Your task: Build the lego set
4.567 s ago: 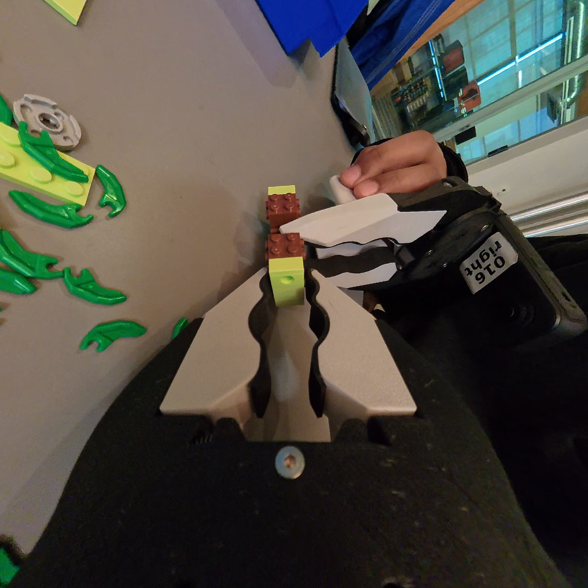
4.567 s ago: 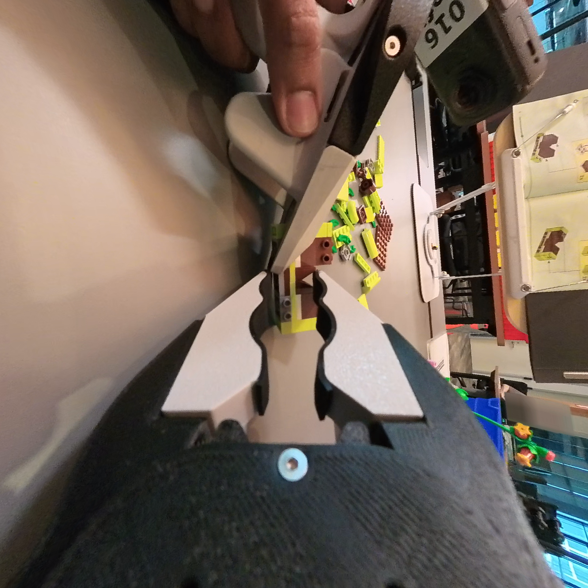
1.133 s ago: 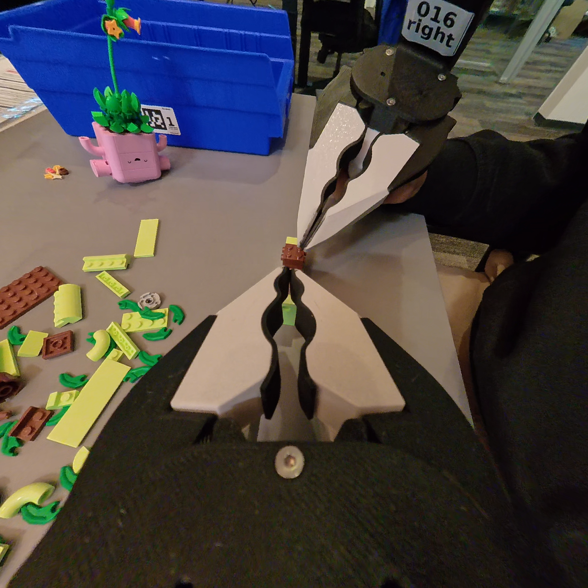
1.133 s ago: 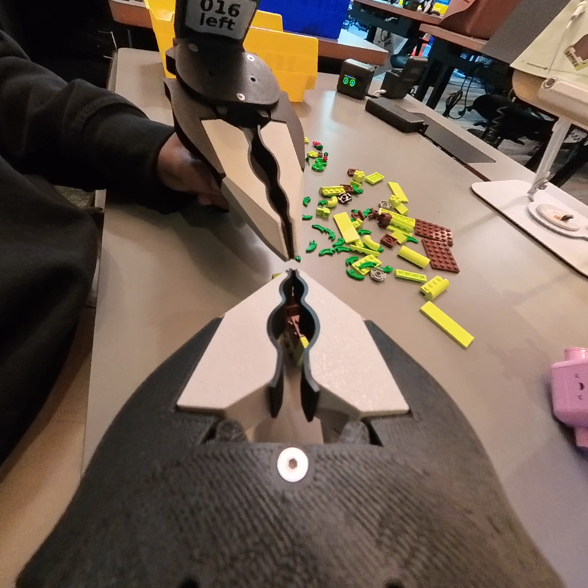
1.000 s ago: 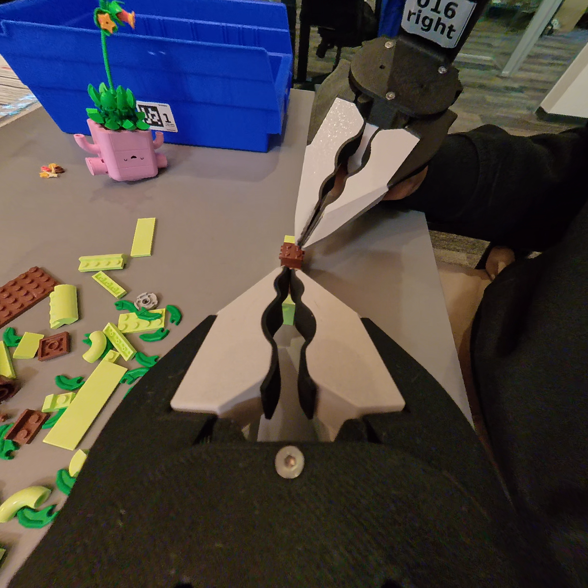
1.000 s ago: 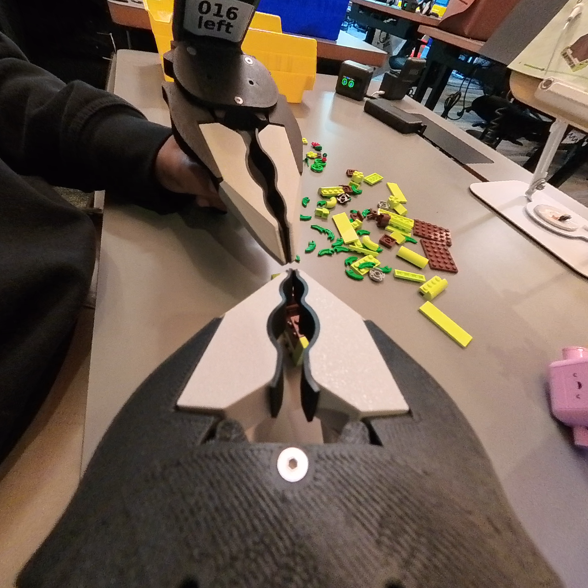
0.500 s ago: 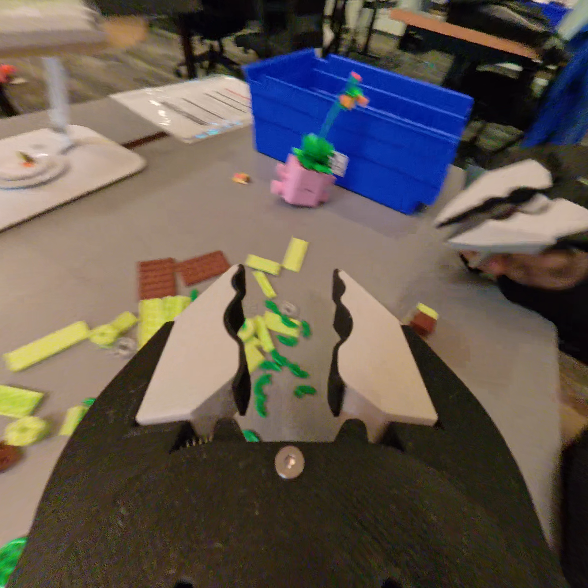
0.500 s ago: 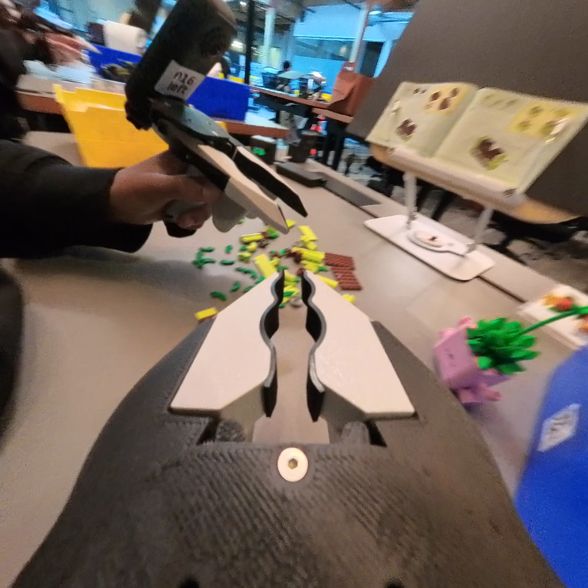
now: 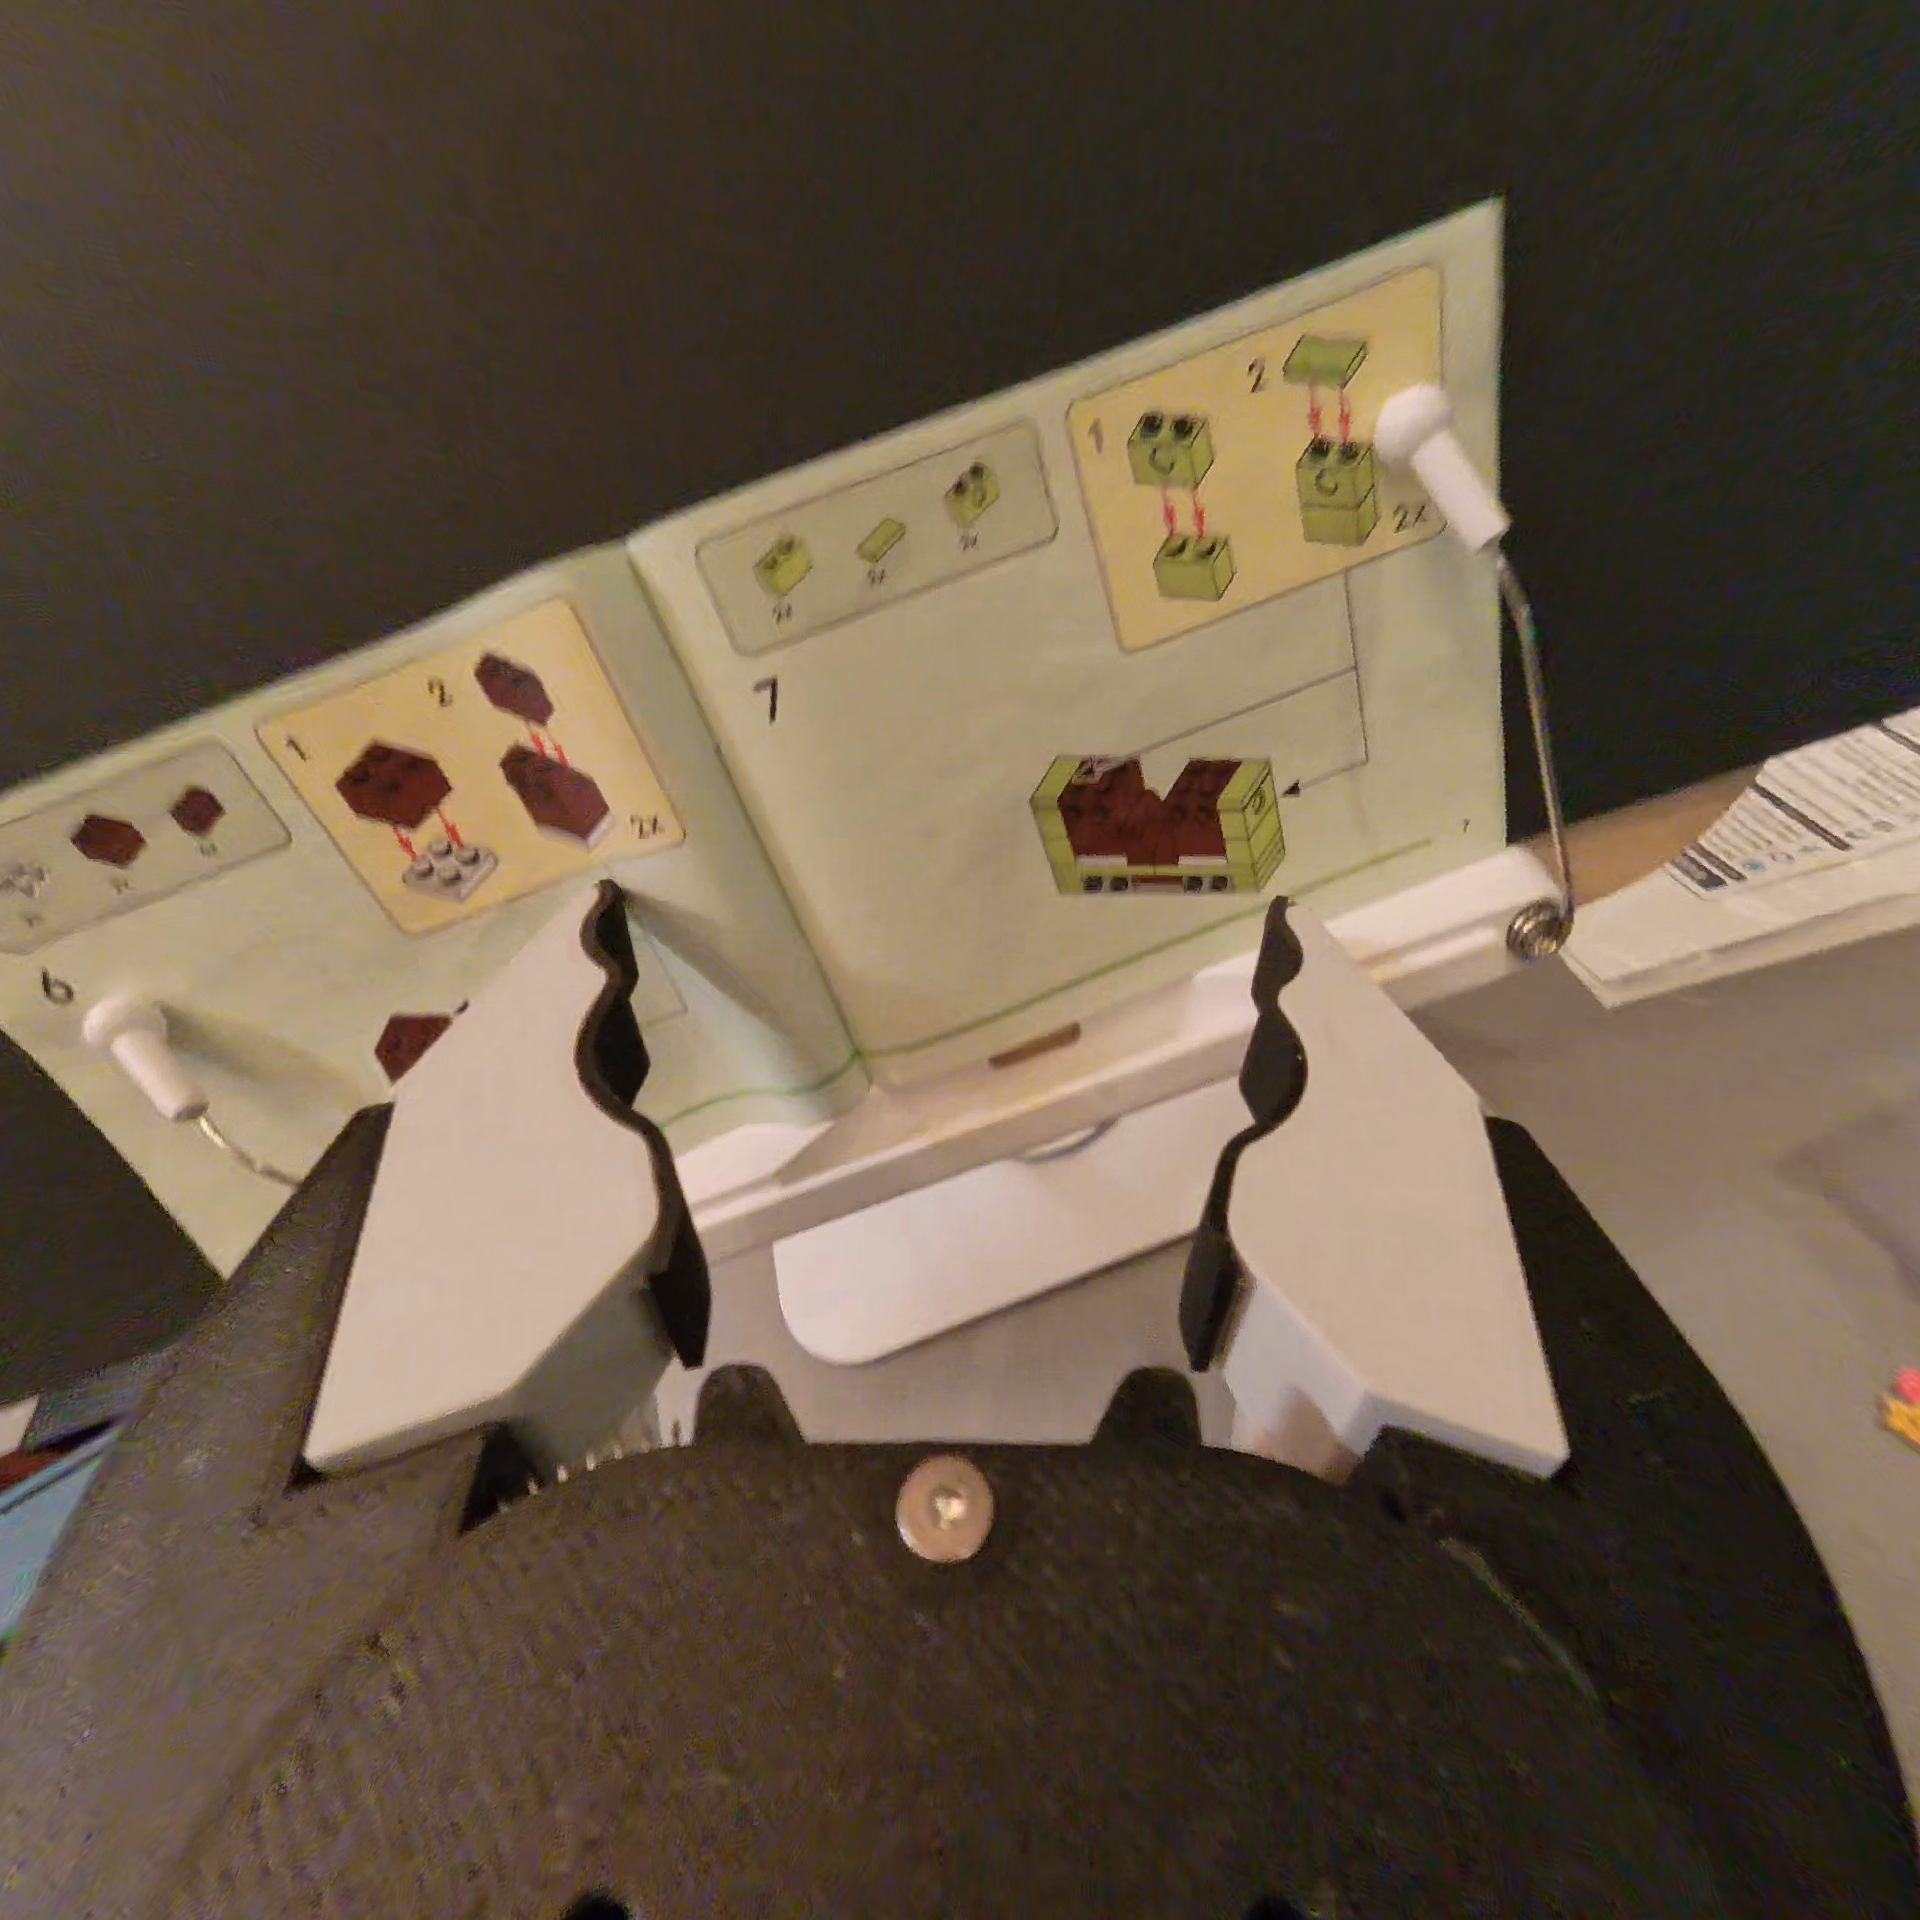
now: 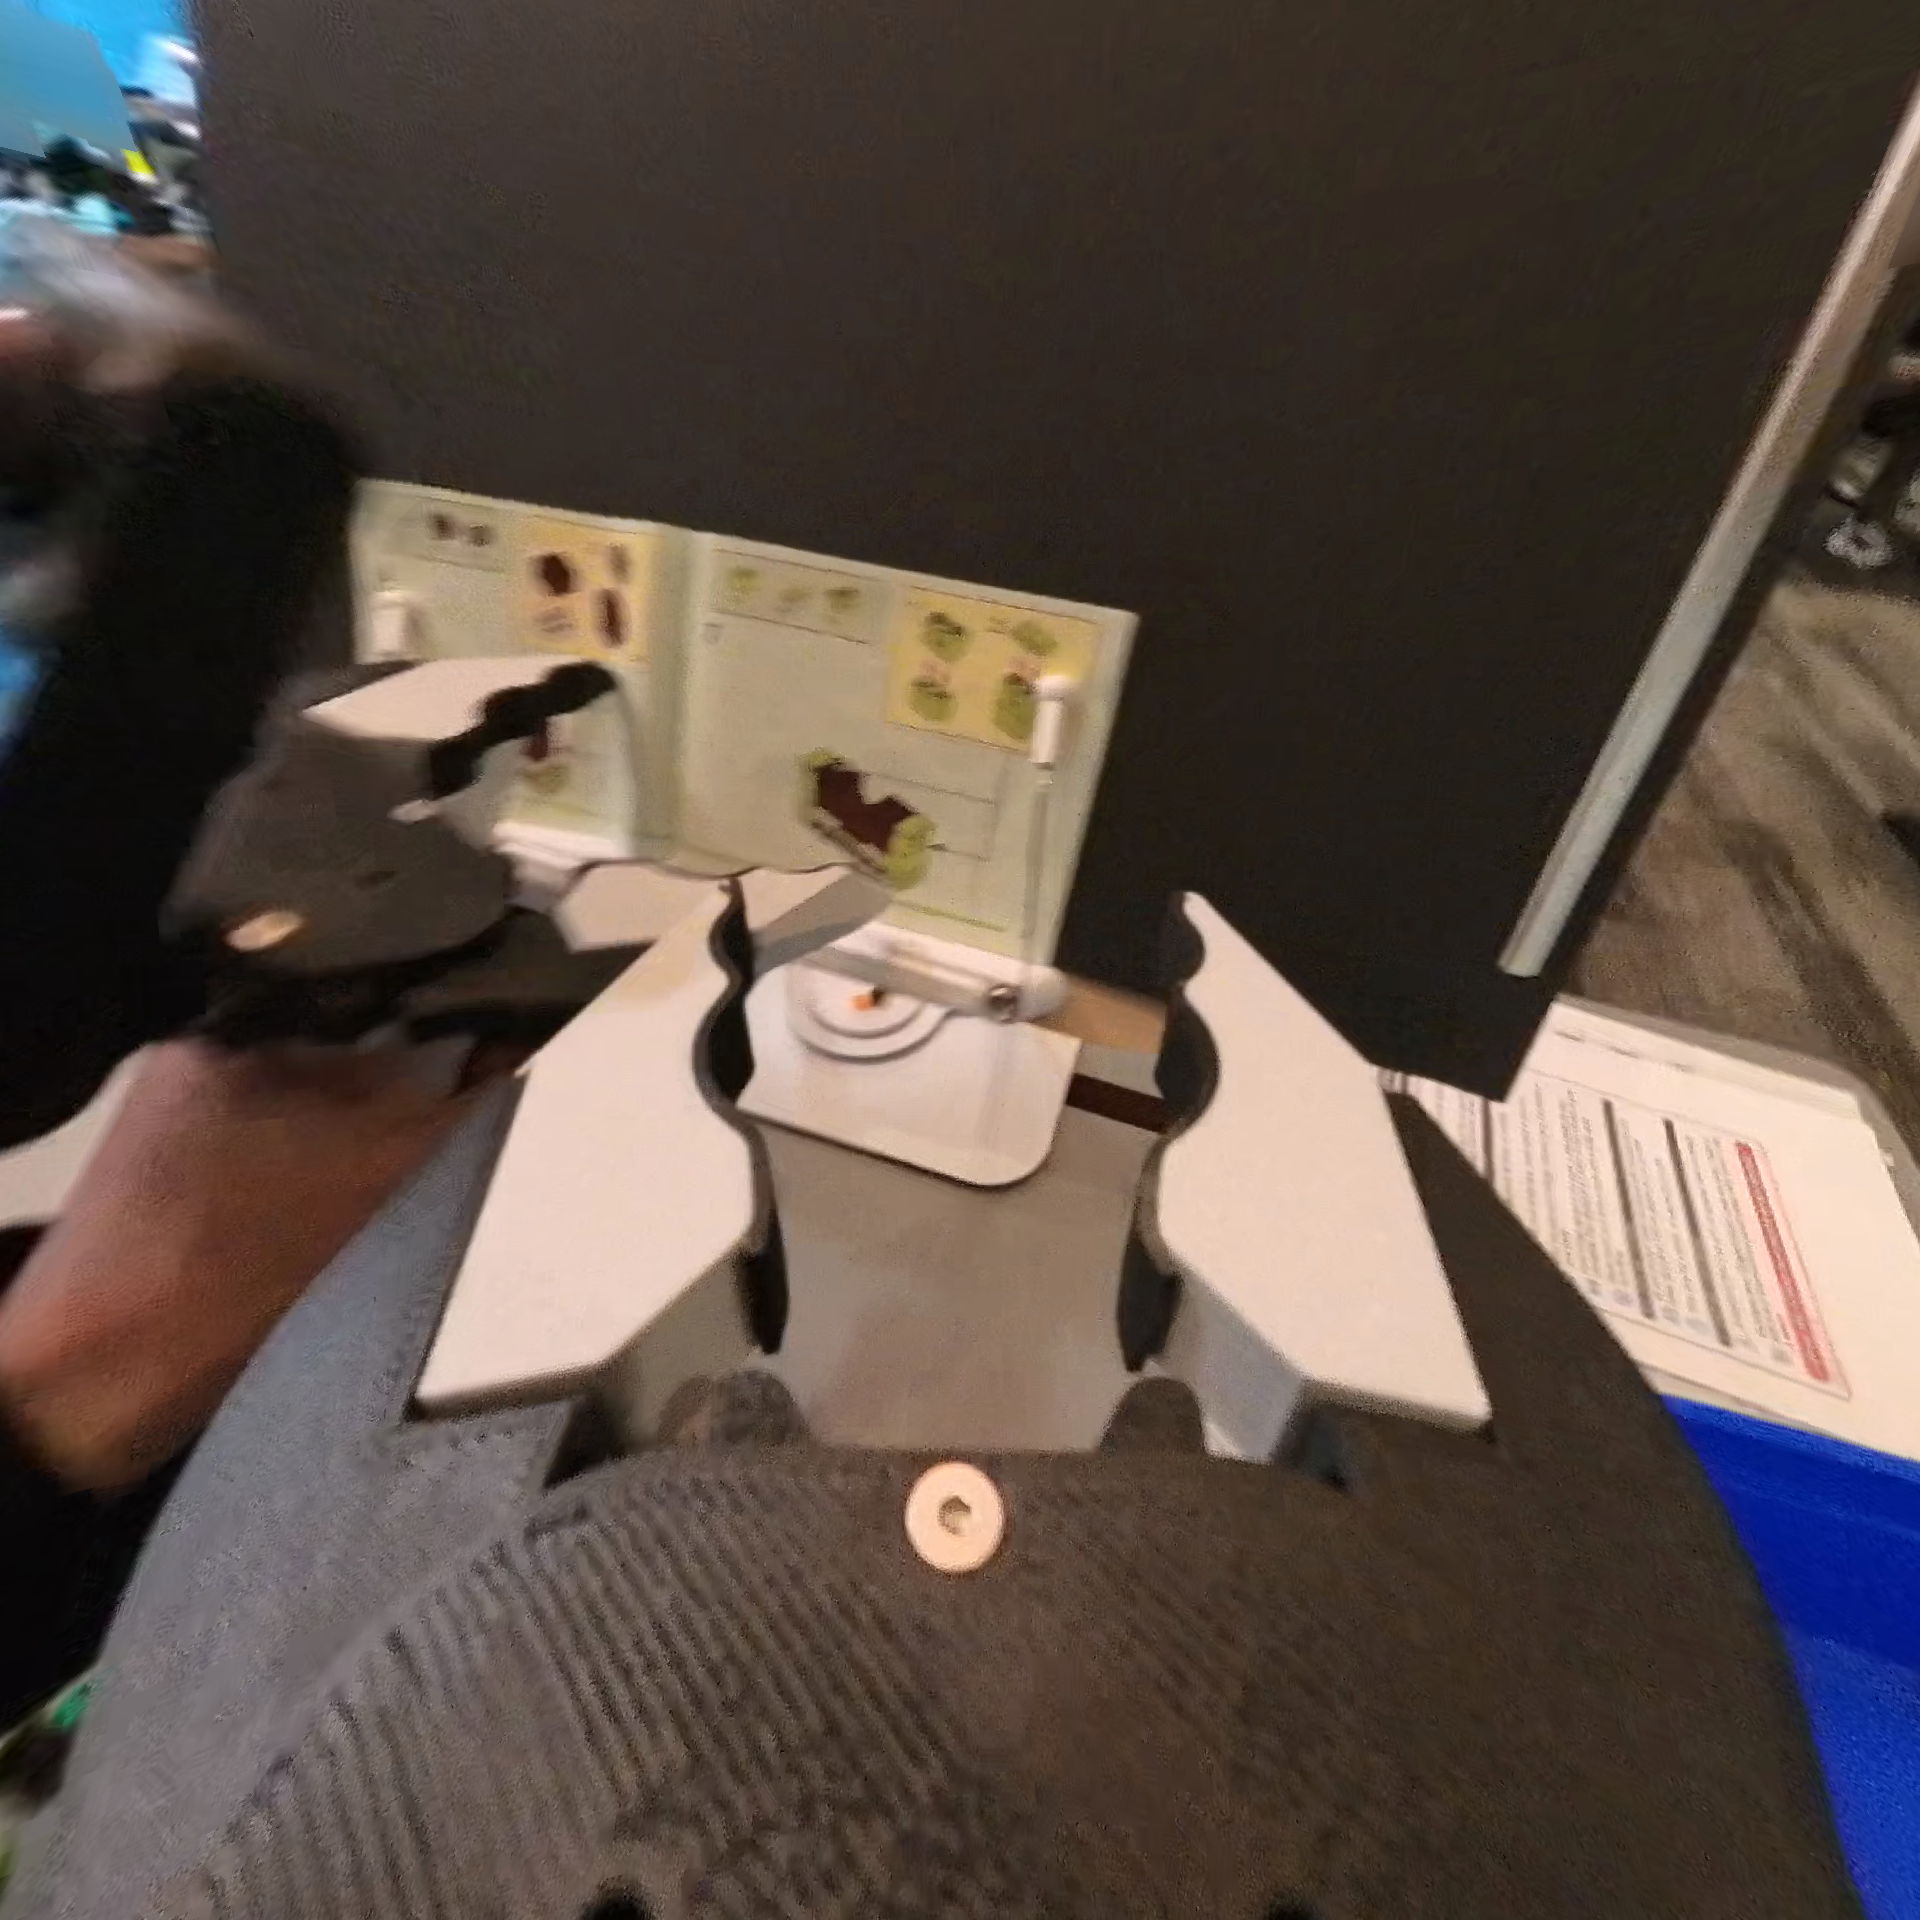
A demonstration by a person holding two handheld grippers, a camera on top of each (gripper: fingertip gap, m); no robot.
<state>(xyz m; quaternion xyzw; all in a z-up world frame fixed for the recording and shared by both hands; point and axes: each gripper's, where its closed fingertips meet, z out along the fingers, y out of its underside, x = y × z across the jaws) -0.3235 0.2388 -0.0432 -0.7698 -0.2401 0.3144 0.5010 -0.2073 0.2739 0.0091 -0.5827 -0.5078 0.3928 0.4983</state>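
No loose bricks show clearly in either view. An open instruction booklet (image 9: 935,831) with build diagrams stands on a white holder (image 9: 1039,1101) straight ahead; it also shows in the right wrist view (image 10: 831,665). My left gripper (image 9: 945,904) is open wide and empty, raised and pointed at the booklet. My right gripper (image 10: 961,904) is open wide and empty, farther back from the booklet. The left gripper (image 10: 743,779) shows blurred at the left of the right wrist view, open, held by a hand (image 10: 156,1195).
A dark panel (image 10: 1039,312) stands behind the booklet. A printed paper sheet (image 10: 1662,1195) lies to the right, over a blue bin (image 10: 1818,1558). The holder's white base (image 10: 914,1101) rests on the grey table (image 9: 1662,1143). A small red and yellow piece (image 9: 1907,1413) lies at the far right.
Both grippers have swung up from the table to face the booklet and opened wider. The brown and lime assembly and the loose bricks have left the views.
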